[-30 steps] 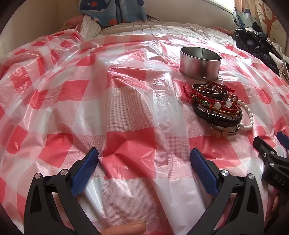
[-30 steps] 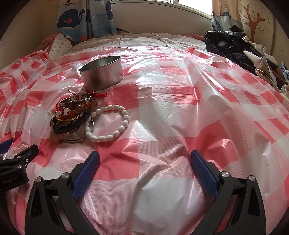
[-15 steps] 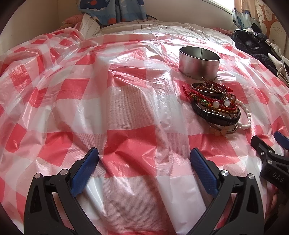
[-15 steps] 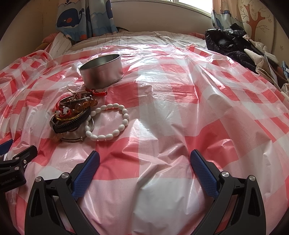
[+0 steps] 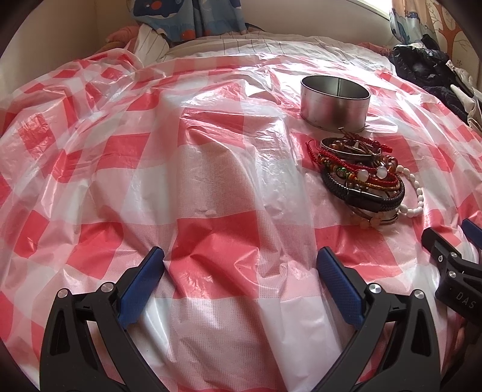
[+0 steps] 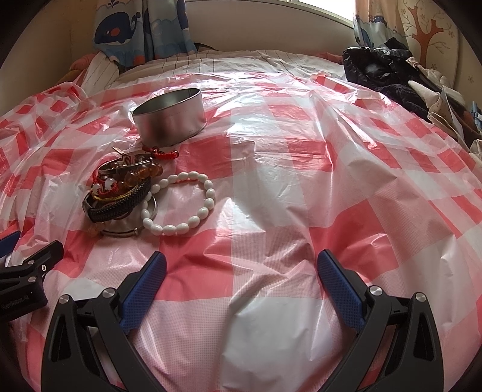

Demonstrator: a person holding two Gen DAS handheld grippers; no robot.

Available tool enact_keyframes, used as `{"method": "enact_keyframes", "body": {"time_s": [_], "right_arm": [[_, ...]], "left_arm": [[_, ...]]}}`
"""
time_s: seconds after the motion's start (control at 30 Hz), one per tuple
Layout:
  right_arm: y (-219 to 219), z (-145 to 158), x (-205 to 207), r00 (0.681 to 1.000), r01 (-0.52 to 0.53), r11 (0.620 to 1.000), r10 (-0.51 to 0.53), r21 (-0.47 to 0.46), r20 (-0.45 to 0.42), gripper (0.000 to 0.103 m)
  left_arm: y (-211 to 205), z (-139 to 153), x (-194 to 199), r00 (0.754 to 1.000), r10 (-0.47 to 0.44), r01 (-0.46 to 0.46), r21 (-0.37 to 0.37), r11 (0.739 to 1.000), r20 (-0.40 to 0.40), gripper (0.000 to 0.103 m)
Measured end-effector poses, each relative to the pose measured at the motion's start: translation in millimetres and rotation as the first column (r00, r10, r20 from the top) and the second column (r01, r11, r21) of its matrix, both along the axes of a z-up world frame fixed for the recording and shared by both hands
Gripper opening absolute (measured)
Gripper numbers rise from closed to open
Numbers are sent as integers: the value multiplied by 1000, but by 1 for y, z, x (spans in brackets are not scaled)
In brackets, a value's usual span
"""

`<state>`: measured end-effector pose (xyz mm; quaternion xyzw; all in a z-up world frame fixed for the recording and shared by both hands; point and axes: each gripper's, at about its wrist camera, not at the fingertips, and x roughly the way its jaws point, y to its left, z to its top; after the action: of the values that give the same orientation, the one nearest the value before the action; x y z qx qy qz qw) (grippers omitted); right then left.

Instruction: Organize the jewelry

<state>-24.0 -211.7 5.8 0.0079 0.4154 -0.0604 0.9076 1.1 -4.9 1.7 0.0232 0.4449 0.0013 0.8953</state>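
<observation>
A heap of bracelets [image 5: 360, 178] [image 6: 120, 193] lies on the red-and-white checked plastic sheet: black braided bands, red cords, amber beads and a metal bangle. A white bead bracelet [image 6: 180, 206] [image 5: 414, 193] rests against its right side. Just behind stands a round metal tin [image 5: 334, 102] [image 6: 170, 116], open-topped and empty as far as I see. My left gripper [image 5: 239, 271] is open, low over the sheet, left of and nearer than the heap. My right gripper [image 6: 241, 271] is open too, nearer than the heap and to its right, nothing between its fingers.
The checked sheet [image 6: 301, 181] covers a bed and is wrinkled. Dark clothes [image 6: 382, 69] are piled at the far right. A striped pillow [image 6: 99, 75] and whale-print curtains [image 6: 141, 27] are at the far left, by the wall.
Both grippers have eased slightly forward toward the jewelry. A fingertip seen at the bottom of the left wrist view a second ago is gone. Jewelry and tin have not moved.
</observation>
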Motion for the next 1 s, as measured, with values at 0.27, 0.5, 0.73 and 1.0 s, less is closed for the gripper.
{"method": "enact_keyframes", "body": {"time_s": [0.27,0.5,0.73,1.0], "right_arm": [[2,-1,1,1000,1,1000,-1,-12,-3,96],[2,0,1,1000,1,1000,-1,-12,-3,96],[3,0,1,1000,1,1000,-1,-12,-4,96],[3,0,1,1000,1,1000,-1,-13,-4,96]], "left_arm": [[0,0,2,1000,5,-5,8,1000,-5,97],[1,0,3,1000,6,-6,10,1000,-7,97],[1,0,3,1000,6,-6,10,1000,-8,97],[1,0,4,1000,6,-6,10,1000,-9,97]]}}
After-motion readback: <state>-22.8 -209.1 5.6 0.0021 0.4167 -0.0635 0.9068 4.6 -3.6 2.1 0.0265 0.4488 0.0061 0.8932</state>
